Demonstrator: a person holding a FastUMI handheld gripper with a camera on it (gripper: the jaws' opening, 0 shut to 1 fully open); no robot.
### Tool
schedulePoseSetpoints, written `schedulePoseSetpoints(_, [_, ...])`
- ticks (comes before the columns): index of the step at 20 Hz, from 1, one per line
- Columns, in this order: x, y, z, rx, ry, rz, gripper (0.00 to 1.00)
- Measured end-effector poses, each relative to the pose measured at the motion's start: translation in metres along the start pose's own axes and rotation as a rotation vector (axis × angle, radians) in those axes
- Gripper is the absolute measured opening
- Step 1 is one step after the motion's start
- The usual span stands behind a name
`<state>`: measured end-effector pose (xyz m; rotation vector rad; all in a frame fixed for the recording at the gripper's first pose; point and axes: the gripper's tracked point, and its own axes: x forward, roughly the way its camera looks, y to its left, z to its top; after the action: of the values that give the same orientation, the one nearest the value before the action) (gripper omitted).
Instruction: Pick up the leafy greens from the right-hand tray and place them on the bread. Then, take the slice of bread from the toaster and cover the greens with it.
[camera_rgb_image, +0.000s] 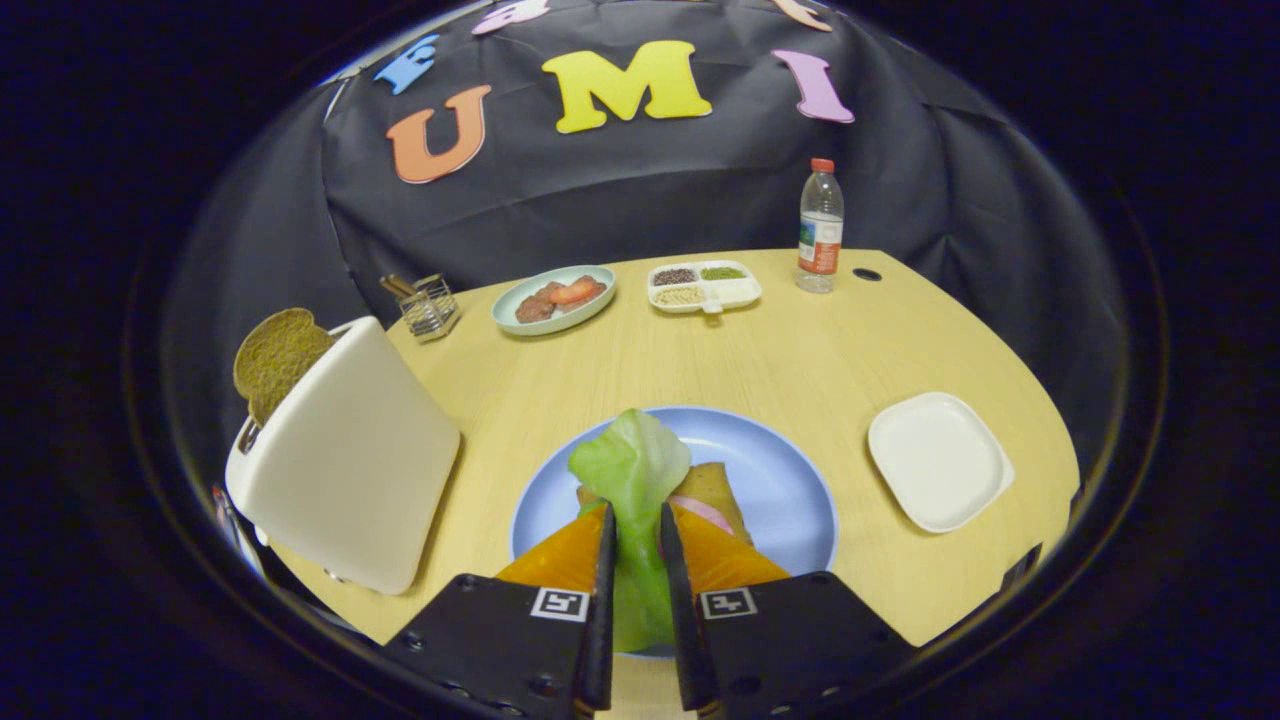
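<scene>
Gripper jaws nearly closed, both fingers clamped on the leafy greens, held over the blue plate. Bread lies on that plate, just ahead at 1 o'clock. Toaster with bread slice stands at 10 o'clock; white tray at 2 o'clock.

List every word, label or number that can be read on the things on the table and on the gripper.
Water bottle label: printed, but too small and blurred to read.
Gripper, shut on the leafy greens over the blue plate: a square coded marker on each finger, no words or numbers.
Nothing else on the table bears readable text.
</scene>
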<state>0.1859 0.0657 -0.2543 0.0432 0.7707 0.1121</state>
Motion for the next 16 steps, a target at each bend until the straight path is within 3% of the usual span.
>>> schedulePoseSetpoints(2, [0.0, -0.002, 0.0, -0.021, -0.005, -0.016, 0.47])
schedulePoseSetpoints(5, [0.002, -0.007, -0.004, -0.037, -0.004, -0.039, 0.71])
schedulePoseSetpoints(13, [-0.015, -0.001, 0.009, -0.035, -0.032, -0.009, 0.96])
schedulePoseSetpoints(16, [-0.034, 0.012, 0.026, -0.041, -0.061, 0.0, 0.96])
